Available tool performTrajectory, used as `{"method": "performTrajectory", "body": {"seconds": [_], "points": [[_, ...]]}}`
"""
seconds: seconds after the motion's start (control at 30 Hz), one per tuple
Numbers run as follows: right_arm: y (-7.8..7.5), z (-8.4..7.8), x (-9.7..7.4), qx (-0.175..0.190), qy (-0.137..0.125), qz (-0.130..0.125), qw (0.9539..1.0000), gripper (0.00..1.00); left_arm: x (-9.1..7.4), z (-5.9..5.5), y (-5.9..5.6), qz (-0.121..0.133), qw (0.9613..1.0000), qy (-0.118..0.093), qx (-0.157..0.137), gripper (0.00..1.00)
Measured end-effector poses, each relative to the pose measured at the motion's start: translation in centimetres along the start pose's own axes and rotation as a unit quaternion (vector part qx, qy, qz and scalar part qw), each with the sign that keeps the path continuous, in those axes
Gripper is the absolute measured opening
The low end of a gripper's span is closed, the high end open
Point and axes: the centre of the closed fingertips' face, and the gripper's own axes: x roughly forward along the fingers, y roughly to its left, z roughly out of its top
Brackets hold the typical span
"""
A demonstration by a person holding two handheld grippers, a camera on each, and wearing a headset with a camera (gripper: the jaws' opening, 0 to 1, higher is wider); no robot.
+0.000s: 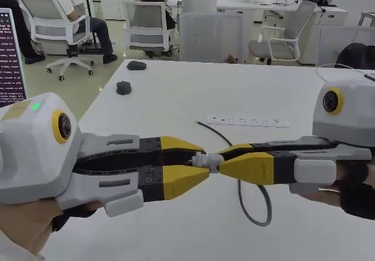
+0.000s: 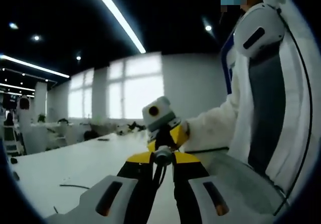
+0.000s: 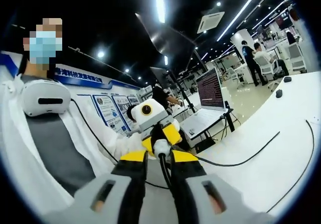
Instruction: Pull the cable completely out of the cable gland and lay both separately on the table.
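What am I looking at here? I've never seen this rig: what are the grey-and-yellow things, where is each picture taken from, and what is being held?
There is no robot here. A person holds a hand tool with two yellow jaws in each hand. The head view comes from a headset camera looking down at the white table. The two round pictures come from a camera on each tool, looking along its jaws.

In the head view the left gripper and the right gripper meet tip to tip. The left one clamps the pale cable gland. The right one appears shut on the dark cable right beside it. The cable is not yet out of the gland, and its slack loops over the table.

Farther back lie a white power strip and two computer mice.
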Motion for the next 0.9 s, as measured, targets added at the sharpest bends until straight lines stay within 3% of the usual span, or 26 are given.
{"method": "performTrajectory", "body": {"seconds": [0.23,0.43,0.53,0.6,0.7,0.73,0.83,0.9], "points": [[-0.1,-0.1,0.0,0.014,0.004,-0.004,0.9999,0.11,0.0,-0.1,-0.1,0.0,1.0,0.003,0.005,0.15],[-0.1,-0.1,0.1,-0.058,0.015,-0.02,0.998,0.11,-0.1,-0.1,0.3,0.004,0.9995,0.0,-0.03,0.15],[-0.2,-0.3,0.0,-0.104,0.027,-0.026,0.9938,0.1,-0.1,-0.4,0.4,0.003,0.9983,0.003,-0.058,0.15],[-0.1,-0.5,0.2,-0.144,0.037,-0.028,0.9885,0.1,-0.2,-0.6,0.4,0.002,0.9971,0.006,-0.075,0.15],[-0.1,-0.7,0.2,-0.197,0.042,-0.031,0.979,0.1,-0.3,-0.9,0.4,0.0,0.9916,0.008,-0.129,0.15],[-0.1,-0.7,0.2,-0.208,0.044,-0.034,0.9766,0.1,-0.3,-1.0,0.5,0.002,0.9912,0.008,-0.132,0.15],[-0.1,-0.8,0.3,-0.272,0.052,-0.04,0.9601,0.11,-0.4,-1.2,0.6,0.005,0.9874,0.01,-0.158,0.15],[-0.2,-1.0,0.3,-0.299,0.056,-0.041,0.9518,0.11,-0.3,-1.3,0.6,0.006,0.9866,0.012,-0.162,0.15]]}}
